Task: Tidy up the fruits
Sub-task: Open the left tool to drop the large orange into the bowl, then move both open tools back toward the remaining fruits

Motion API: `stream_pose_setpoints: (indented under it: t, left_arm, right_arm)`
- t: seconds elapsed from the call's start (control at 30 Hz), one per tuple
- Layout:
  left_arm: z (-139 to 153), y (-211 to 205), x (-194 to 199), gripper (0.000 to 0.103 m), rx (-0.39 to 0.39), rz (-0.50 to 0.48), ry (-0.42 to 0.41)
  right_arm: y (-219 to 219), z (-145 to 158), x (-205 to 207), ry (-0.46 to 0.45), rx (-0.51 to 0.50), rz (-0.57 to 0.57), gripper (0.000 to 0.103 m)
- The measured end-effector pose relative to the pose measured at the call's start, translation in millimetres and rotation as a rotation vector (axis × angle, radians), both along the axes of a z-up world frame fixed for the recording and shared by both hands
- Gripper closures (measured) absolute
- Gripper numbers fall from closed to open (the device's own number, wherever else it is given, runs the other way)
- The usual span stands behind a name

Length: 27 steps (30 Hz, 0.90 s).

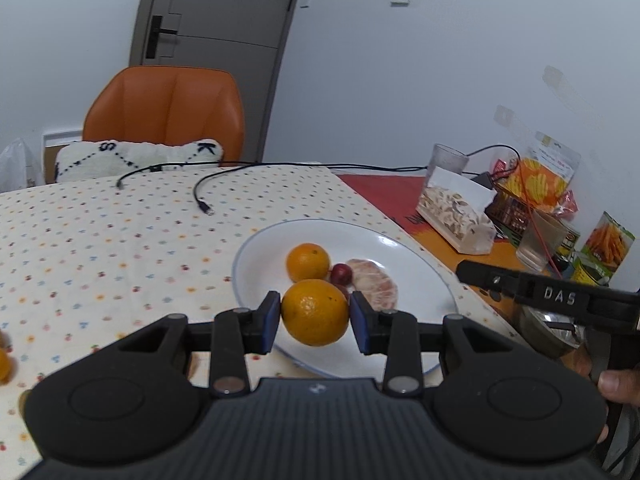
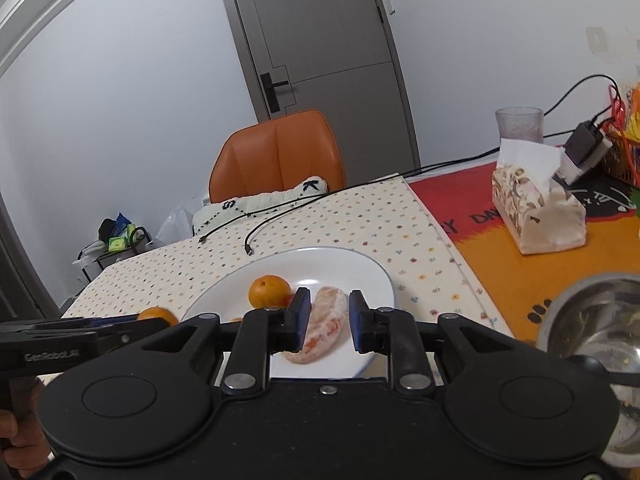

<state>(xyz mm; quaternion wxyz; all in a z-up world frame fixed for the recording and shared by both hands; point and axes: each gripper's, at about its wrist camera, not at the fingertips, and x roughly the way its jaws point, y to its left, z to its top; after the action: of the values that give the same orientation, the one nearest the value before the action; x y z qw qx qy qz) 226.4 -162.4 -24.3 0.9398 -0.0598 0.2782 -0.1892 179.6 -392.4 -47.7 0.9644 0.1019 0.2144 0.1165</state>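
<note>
My left gripper (image 1: 315, 314) is shut on an orange (image 1: 315, 308), holding it just above the near rim of the white plate (image 1: 400, 240). On the plate lie a second orange (image 1: 308, 262), a small red fruit (image 1: 341, 273) and a peeled citrus piece (image 1: 374, 284). In the right wrist view my right gripper (image 2: 326, 320) straddles the peeled piece (image 2: 326, 316), which rests on the plate (image 2: 352, 272). Its jaws are opening a little, and a gap shows beside the right pad. The held orange (image 2: 156, 315) peeks in at the left.
A tissue box (image 2: 536, 216), a glass (image 2: 519, 126) and snack packets (image 1: 540, 184) stand at the right. A steel bowl (image 2: 588, 320) sits near the right hand. Loose cables (image 1: 200, 196) lie behind the plate. Another orange (image 1: 3, 364) lies at the left edge. An orange chair (image 1: 168, 108) stands beyond the table.
</note>
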Motion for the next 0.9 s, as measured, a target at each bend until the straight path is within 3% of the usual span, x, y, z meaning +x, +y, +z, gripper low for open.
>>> stream_pose_setpoints:
  t: [0.27, 0.43, 0.6, 0.83, 0.9]
  left_arm:
    - [2.5, -2.4, -5.0, 0.06, 0.012, 0.003, -0.014]
    - [6.6, 11.0, -10.6, 0.047, 0.021, 0.043, -0.015]
    - [10.1, 26.5, -19.9, 0.029, 0.035, 0.092, -0.024]
    - [13.8, 46.6, -34.2, 0.018, 0.051, 0.152, -0.03]
    - [14.8, 53.0, -38.6, 0.015, 0.049, 0.166, -0.037]
  right_arm:
    - [3.7, -8.9, -5.8, 0.026, 0.013, 0.013, 0.073]
    - [7.6, -12.4, -9.2, 0.032, 0.03, 0.025, 0.071]
    - [15.3, -12.9, -14.2, 0.03, 0.032, 0.044, 0.06]
    - [26.6, -10.9, -20.0, 0.019, 0.035, 0.068, 0.048]
    - [30.5, -9.8, -21.3, 0.012, 0.033, 0.075, 0.039]
